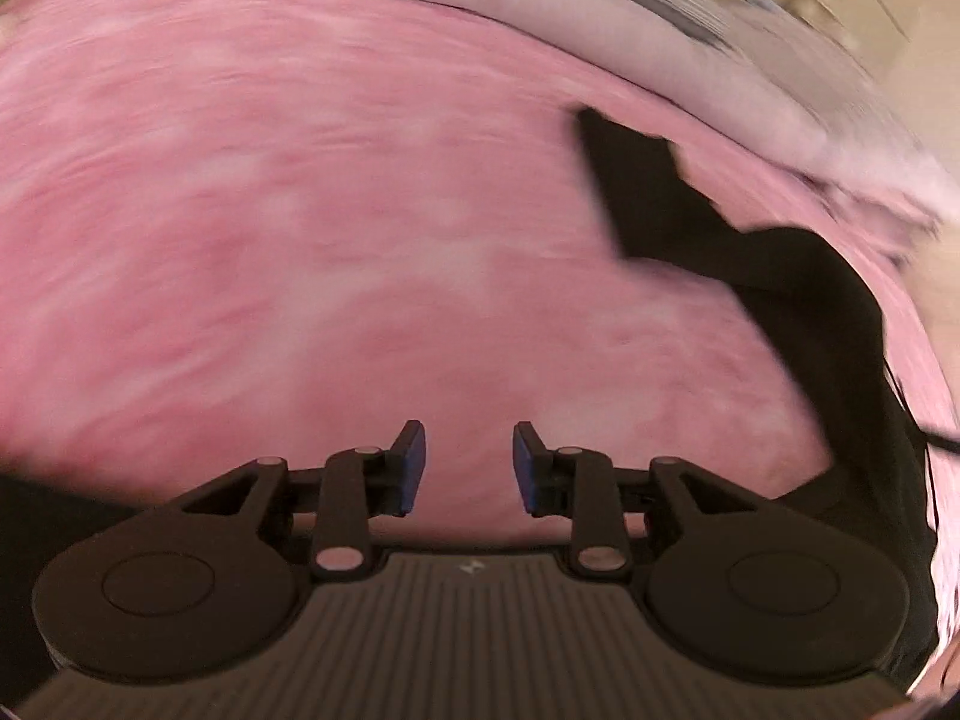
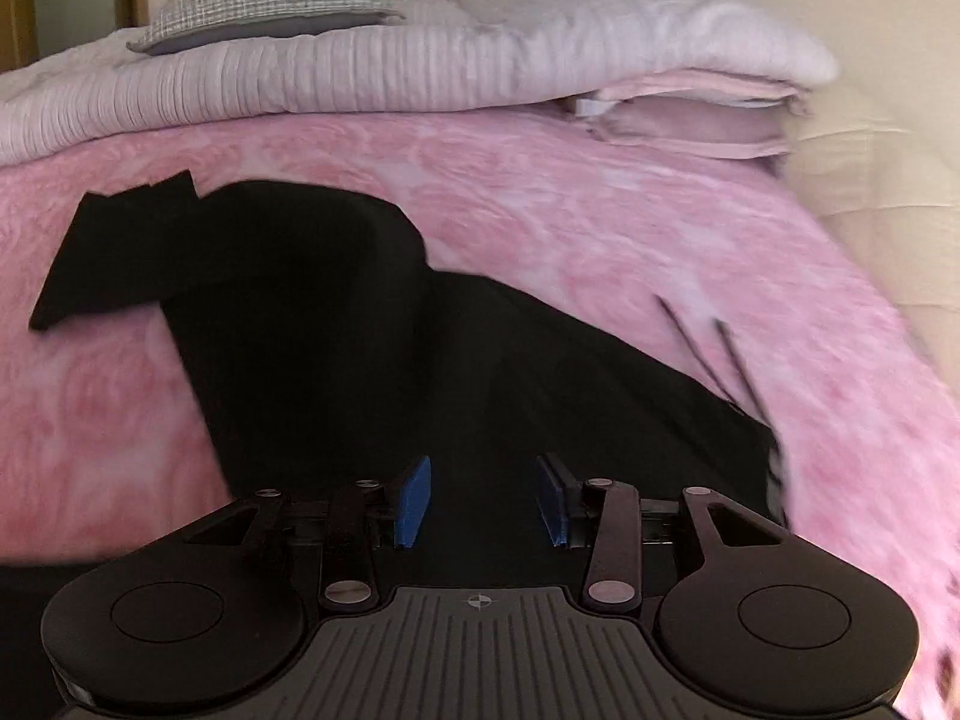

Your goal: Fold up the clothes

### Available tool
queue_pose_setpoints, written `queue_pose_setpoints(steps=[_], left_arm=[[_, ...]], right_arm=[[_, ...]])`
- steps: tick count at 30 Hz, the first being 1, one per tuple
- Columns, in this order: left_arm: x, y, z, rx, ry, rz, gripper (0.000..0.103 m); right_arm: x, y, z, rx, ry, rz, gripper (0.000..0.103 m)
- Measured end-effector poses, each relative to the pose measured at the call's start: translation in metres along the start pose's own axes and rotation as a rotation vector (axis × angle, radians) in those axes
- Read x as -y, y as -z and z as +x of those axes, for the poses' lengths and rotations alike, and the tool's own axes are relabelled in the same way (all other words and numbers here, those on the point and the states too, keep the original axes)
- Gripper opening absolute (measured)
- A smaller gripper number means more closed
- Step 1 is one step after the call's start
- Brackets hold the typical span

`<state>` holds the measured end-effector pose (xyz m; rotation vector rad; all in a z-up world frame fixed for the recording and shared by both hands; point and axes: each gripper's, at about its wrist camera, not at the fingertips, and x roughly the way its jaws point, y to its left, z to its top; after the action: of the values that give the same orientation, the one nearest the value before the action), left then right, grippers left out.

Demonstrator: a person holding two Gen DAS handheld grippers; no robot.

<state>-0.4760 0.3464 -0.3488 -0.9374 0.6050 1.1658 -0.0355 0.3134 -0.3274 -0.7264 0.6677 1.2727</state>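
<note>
A bed covered by a plush pink blanket with a faint rose-like pattern fills both views; the left wrist view is smeared by blur. Across its far end lies a pale ribbed quilt, folded thick, with a grey checked pillow on top of it.

The black garment lies on the blanket, its long axis running from the near right up toward the far left, where a narrower part ends in a squared edge. Its near edge is hidden behind the right tongs. The cloth is so dark that folds and seams cannot be made out. Two thin dark cords trail from its right side.

The right tongs stand spread above the garment, nothing pinched between their blue pads. The left tongs are likewise spread and empty, over bare blanket, the garment off to their right.
</note>
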Motion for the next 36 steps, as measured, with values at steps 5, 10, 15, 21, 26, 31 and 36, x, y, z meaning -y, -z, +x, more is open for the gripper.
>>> queue_pose_setpoints(steps=[5, 10, 15, 21, 26, 31, 36], left_arm=[[0.077, -0.034, 0.060, 0.058, 0.000, 0.262, 0.033], [0.128, -0.052, 0.117, 0.111, -0.131, 0.565, 0.035], [0.143, -0.064, 0.154, 0.110, -0.152, 0.682, 0.023], [0.129, -0.094, 0.086, 0.331, -0.118, 0.518, 0.005], [0.163, -0.153, -0.006, 0.559, -0.049, 0.469, 0.008], [0.182, -0.223, 0.073, 0.363, -0.098, 0.470, 0.014], [0.133, -0.251, 0.133, 0.095, -0.142, 0.162, 0.018]], right_arm=[[0.002, -0.034, 0.021, -0.005, -0.145, -0.033, 0.053], [-0.015, -0.049, 0.037, -0.033, -0.206, -0.105, 0.061], [-0.013, -0.057, 0.059, -0.048, -0.179, -0.116, 0.061], [0.006, -0.065, 0.065, -0.029, -0.178, -0.126, 0.020], [0.005, -0.076, 0.058, -0.011, -0.275, -0.137, 0.019], [-0.003, -0.088, 0.064, -0.039, -0.242, -0.094, 0.026], [0.015, -0.091, 0.053, -0.038, -0.266, 0.028, 0.039]])
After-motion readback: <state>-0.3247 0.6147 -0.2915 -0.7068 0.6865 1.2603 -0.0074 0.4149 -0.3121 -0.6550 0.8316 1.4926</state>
